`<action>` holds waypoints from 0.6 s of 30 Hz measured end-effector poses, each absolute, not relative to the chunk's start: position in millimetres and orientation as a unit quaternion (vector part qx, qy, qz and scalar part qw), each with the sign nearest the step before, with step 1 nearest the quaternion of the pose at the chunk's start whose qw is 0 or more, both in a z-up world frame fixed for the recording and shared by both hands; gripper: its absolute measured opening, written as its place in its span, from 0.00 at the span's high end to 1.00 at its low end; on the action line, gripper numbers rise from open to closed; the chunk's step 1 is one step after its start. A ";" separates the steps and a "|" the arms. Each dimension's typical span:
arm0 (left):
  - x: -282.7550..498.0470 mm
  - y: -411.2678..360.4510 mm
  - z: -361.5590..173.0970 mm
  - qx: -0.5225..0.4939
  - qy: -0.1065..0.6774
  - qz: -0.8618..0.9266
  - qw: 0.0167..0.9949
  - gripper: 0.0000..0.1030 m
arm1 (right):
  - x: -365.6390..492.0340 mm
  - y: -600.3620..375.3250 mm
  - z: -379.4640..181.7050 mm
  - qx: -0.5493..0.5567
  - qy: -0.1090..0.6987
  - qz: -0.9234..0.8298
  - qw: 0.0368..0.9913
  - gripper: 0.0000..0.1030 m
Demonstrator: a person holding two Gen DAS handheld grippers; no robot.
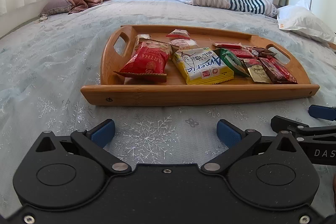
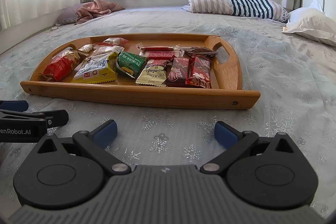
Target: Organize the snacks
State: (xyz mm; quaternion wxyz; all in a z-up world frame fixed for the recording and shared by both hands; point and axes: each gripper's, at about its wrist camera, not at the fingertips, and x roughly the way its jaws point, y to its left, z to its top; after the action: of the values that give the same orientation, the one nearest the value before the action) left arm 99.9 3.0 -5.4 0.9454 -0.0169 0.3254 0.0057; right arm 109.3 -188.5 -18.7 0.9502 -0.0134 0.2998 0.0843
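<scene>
A: Why do the snacks sit like that?

B: All of them lie in the tray [image 1: 147, 96] on the bed [image 1: 52, 56]: red bag [image 1: 145, 61] at one end, yellow pack [image 1: 201, 65] beside it, green pack [image 2: 130, 63] and dark bars [image 2: 187, 71] in a row. That fits a finished sort or one waiting.

A: And the tools?

B: The left hand-held gripper [image 1: 166, 133] and right hand-held gripper [image 2: 166, 132] gape wide, holding nothing, short of the tray.

A: Anything unclear?

B: The small wrappers behind overlap; their count is hard to tell.

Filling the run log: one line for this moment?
left gripper open | right gripper open | both empty, short of wooden tray | snacks in tray
</scene>
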 end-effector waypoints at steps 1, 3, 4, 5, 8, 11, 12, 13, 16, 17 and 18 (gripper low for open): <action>100.1 3.6 -5.0 -0.017 0.326 0.006 0.945 0.00 | 109.3 -188.6 -18.7 -0.014 0.300 0.084 0.950 0.00; 100.0 3.7 -5.1 -0.017 0.326 0.006 0.945 0.00 | 109.4 -189.1 -18.4 -0.014 0.299 0.084 0.950 0.00; 100.0 3.7 -5.1 -0.017 0.325 0.006 0.945 0.00 | 109.3 -189.2 -18.4 -0.013 0.300 0.084 0.950 0.00; 99.9 3.7 -5.1 -0.017 0.325 0.006 0.946 0.00 | 109.2 -189.1 -18.4 -0.013 0.300 0.084 0.950 0.00; 99.5 3.8 -5.2 -0.016 0.324 0.006 0.946 0.00 | 109.2 -189.0 -18.5 -0.014 0.300 0.084 0.950 0.00; 99.4 3.7 -5.4 -0.016 0.324 0.006 0.946 0.00 | 109.3 -188.9 -18.6 -0.014 0.300 0.084 0.950 0.00; 99.4 3.2 -5.6 -0.016 0.323 0.006 0.946 0.00 | 109.3 -188.9 -18.6 -0.014 0.300 0.084 0.950 0.00; 99.4 3.7 -5.4 -0.016 0.324 0.006 0.946 0.00 | 109.2 -188.9 -18.6 -0.014 0.300 0.084 0.950 0.00; 99.3 3.7 -5.4 -0.017 0.323 0.006 0.946 0.00 | 109.2 -188.9 -18.6 -0.014 0.300 0.084 0.950 0.00; 99.1 3.6 -5.4 -0.017 0.323 0.006 0.946 0.00 | 109.2 -188.9 -18.6 -0.014 0.300 0.084 0.950 0.00; 98.4 4.0 -5.6 -0.018 0.321 0.006 0.947 0.00 | 109.2 -188.8 -18.7 -0.013 0.300 0.084 0.950 0.00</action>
State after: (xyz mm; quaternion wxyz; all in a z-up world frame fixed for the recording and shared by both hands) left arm 98.4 4.0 -5.6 0.9470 -0.0177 0.3205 0.0064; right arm 109.2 -188.8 -18.7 0.9503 -0.0134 0.2995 0.0844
